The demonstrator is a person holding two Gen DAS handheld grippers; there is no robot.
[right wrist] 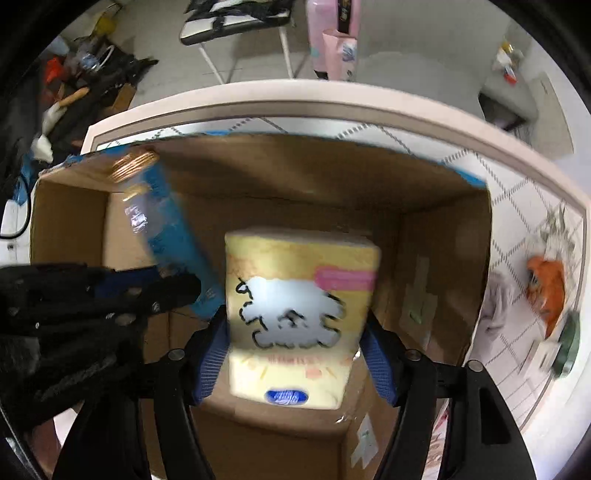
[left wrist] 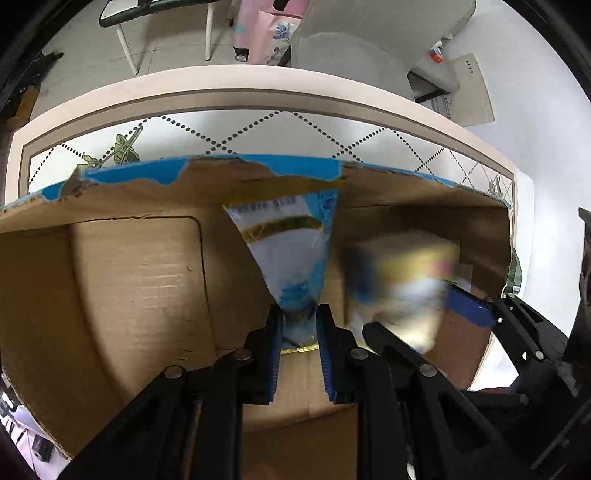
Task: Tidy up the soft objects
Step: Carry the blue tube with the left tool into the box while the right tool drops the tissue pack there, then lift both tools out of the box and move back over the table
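Observation:
An open cardboard box (left wrist: pixel 122 280) with torn blue edges stands on the table; it also shows in the right wrist view (right wrist: pixel 436 258). My left gripper (left wrist: pixel 299 325) is shut on a blue and white soft pack (left wrist: pixel 291 240), held over the box; the pack shows blurred in the right wrist view (right wrist: pixel 166 221). My right gripper (right wrist: pixel 295 332) is shut on a yellow tissue pack (right wrist: pixel 299 291), held inside the box opening; this pack appears blurred in the left wrist view (left wrist: pixel 402 291). The two grippers are side by side.
The white patterned table (left wrist: pixel 258 129) has a beige rim. An orange soft item (right wrist: pixel 546 291), a grey cloth (right wrist: pixel 498 306) and a green object (right wrist: pixel 569 343) lie on the table right of the box. Chairs and a pink bag (left wrist: pixel 266 33) stand beyond.

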